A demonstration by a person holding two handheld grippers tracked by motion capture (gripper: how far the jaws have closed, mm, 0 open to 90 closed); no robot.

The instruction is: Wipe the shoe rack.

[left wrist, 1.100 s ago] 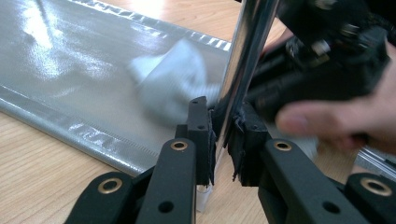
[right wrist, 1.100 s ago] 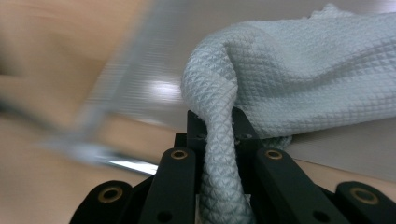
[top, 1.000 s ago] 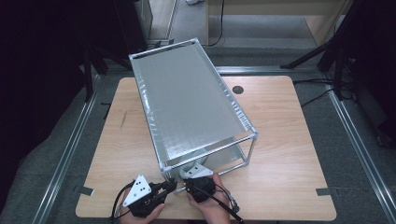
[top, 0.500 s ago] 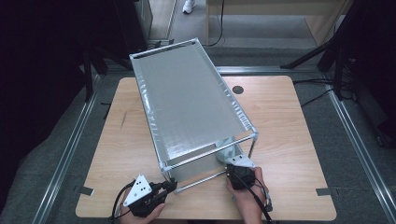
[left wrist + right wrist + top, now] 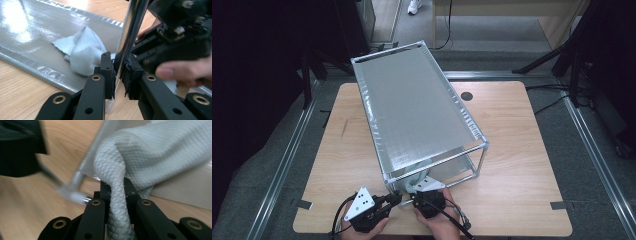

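While left tongs (image 5: 117, 75) clamp the rack post (image 5: 130, 35), right tongs (image 5: 117, 192) pinching soft, light cloth (image 5: 150, 152); best gripped at a bunched fold.

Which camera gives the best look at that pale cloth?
The right gripper view: the cloth is close, weave sharp, pinched between the jaws. The left gripper view shows it bunched on the rack's bottom shelf; the high view shows a small pale patch.

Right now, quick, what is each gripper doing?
Left gripper: closed on the rack's metal post.
Right gripper: closed on the cloth.
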